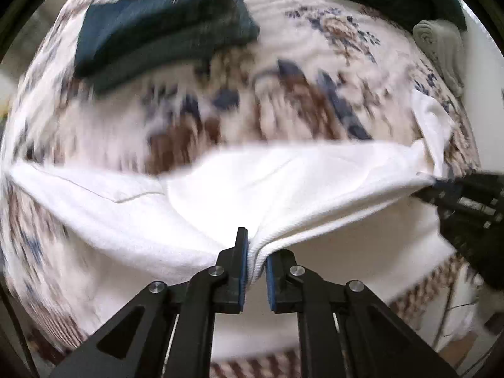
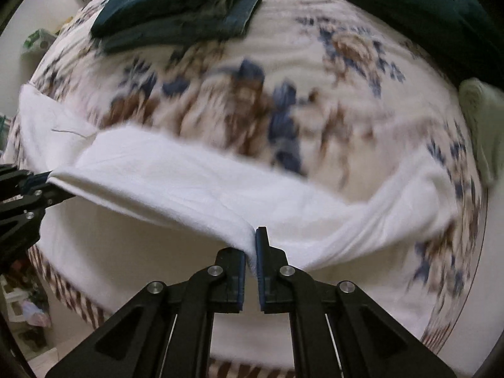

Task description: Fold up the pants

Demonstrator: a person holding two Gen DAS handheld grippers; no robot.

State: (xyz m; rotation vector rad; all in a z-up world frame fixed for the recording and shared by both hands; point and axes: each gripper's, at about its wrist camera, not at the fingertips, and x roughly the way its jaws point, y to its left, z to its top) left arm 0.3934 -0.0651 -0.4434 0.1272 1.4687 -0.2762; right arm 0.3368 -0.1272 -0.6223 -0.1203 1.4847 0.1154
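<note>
Both of my hand-held grippers pinch the white pants above the bed.

My left hand-held gripper [image 1: 255,264] is clamped on a ribbed edge of the white pants [image 1: 283,182]; my right hand-held gripper [image 2: 251,258] is closed on another edge of the same cloth, which stretches between them over the flowered bedspread [image 1: 315,47]. A stack of dark folded clothes [image 1: 157,22] lies at about 11 o'clock, well apart from the pants.

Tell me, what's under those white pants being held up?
Under the white pants lies a floral bedspread; its pattern is visible beyond them. The part directly beneath the cloth is covered.
</note>
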